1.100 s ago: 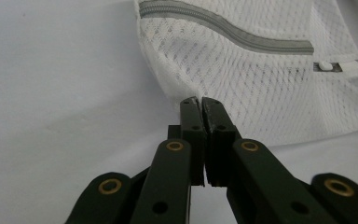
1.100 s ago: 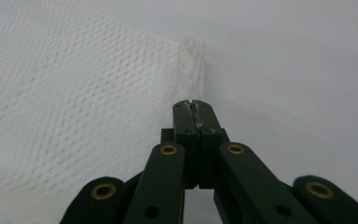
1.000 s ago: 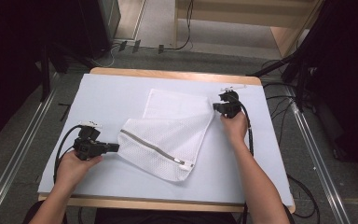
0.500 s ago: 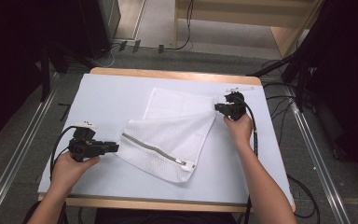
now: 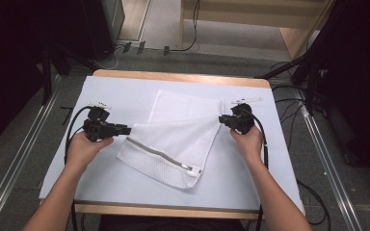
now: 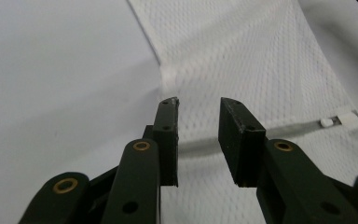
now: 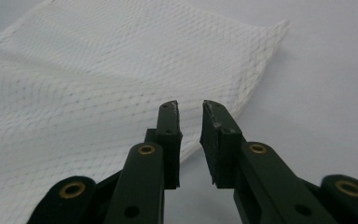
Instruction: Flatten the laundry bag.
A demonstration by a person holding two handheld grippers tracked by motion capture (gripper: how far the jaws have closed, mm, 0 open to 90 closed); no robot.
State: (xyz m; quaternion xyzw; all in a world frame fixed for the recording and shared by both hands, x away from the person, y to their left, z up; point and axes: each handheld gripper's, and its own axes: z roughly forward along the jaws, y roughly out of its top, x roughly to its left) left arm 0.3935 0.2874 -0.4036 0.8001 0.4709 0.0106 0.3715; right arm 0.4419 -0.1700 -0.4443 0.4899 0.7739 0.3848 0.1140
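- White mesh laundry bag [image 5: 173, 144] with a grey zip is what we are handling; it lies folded over itself near the middle of the pale blue-white rectangular tabletop [image 5: 125, 96], its zip edge running toward 5 o'clock and a single flat layer sticking out toward 12 o'clock.
- That tabletop is the largest thing before us, edged in light wood at 12 and 6 o'clock, with grey floor and metal rails on both sides.
- Our left black two-jaw gripper [image 5: 125, 129] sits at 9 o'clock of the bag, pointing at its left corner. In the left gripper view its jaws have just been opening and stand apart; the mesh [image 6: 242, 60] lies under and beyond them, and the pads press on nothing.
- Our right black two-jaw gripper [image 5: 223, 120] sits at 3 o'clock of the bag, just beside its right corner. In the right gripper view its jaws have also just been opening, with a narrow gap between them; the corner of the mesh [image 7: 121, 70] lies on the table just ahead, free of the pads.
- Smallest, the white zip pull [image 5: 192, 169] rests at the bag's 5 o'clock end.
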